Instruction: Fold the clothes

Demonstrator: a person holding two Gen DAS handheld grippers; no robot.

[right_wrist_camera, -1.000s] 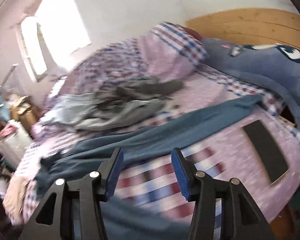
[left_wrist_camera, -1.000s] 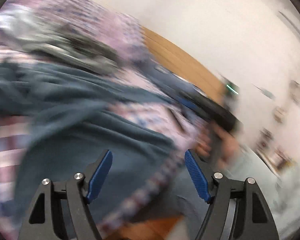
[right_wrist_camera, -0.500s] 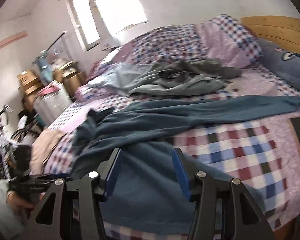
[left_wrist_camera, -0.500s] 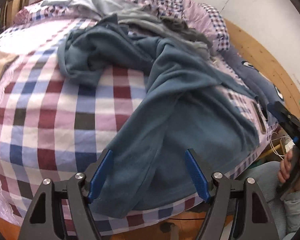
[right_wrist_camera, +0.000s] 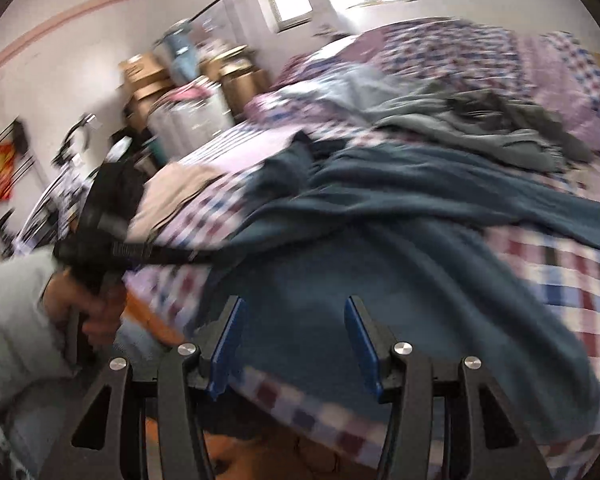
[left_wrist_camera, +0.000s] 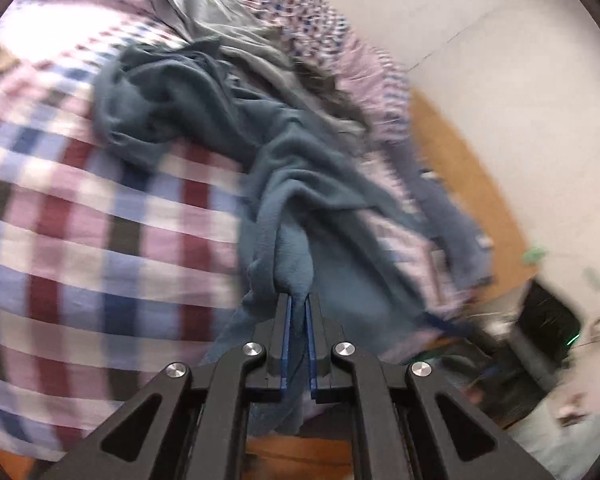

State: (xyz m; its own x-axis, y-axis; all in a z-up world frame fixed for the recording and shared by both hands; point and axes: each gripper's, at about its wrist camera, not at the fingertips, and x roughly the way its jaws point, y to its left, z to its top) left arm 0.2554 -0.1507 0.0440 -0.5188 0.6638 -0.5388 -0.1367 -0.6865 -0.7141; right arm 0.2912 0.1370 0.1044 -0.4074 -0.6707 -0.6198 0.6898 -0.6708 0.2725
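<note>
A dark teal fleece garment [left_wrist_camera: 300, 184] lies spread and rumpled across a plaid bed. My left gripper [left_wrist_camera: 299, 308] is shut on a bunched edge of it near the bed's foot, and the cloth runs up from between the blue pads. In the right wrist view the same teal garment [right_wrist_camera: 380, 248] covers the near part of the bed. My right gripper [right_wrist_camera: 294, 320] hovers open just above the garment's near hem, nothing between its fingers. The left gripper [right_wrist_camera: 204, 257] shows there as a dark blurred tool held in a hand, pinching the garment's left edge.
Grey clothes [right_wrist_camera: 460, 116] lie heaped further up the bed [left_wrist_camera: 80, 232] near the plaid pillows [right_wrist_camera: 500, 52]. A beige garment [right_wrist_camera: 176, 192] sits at the bed's left side. Boxes and clutter [right_wrist_camera: 180, 84] stand along the wall. A wooden headboard [left_wrist_camera: 460, 184] lies to the right.
My left gripper went from wide open to shut on the teal garment's edge. The right gripper swung left and lower over the hem and stayed open.
</note>
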